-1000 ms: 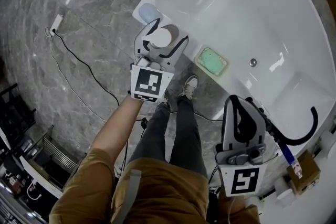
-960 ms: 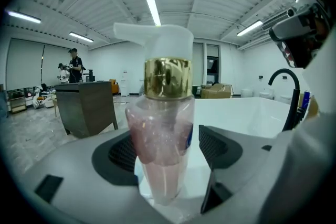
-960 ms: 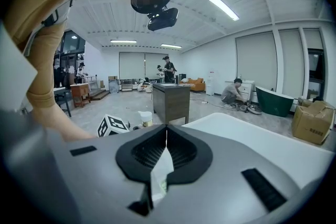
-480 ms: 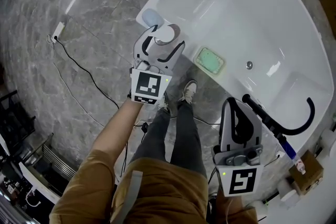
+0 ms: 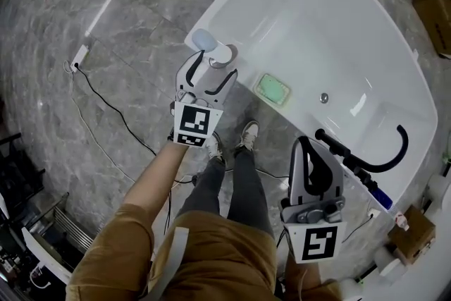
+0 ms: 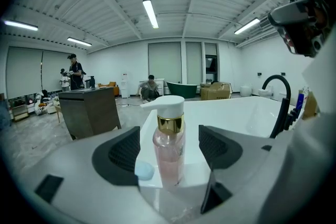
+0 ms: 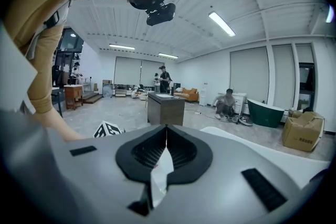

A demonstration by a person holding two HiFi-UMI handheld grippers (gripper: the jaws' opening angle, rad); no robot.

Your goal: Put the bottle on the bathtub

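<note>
Standing upright between wide-apart, untouching jaws of left gripper, clear pink pump bottle with white cap rested on glossy white bathtub rim. Gripper had eased back since a second earlier, so placement looked done. Right gripper jaws together, empty.

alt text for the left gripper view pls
A pink pump bottle stands upright on the white bathtub rim between the open jaws of the left gripper, with a gap on each side. A pale blue lump lies beside it; a black faucet stands at right.
</note>
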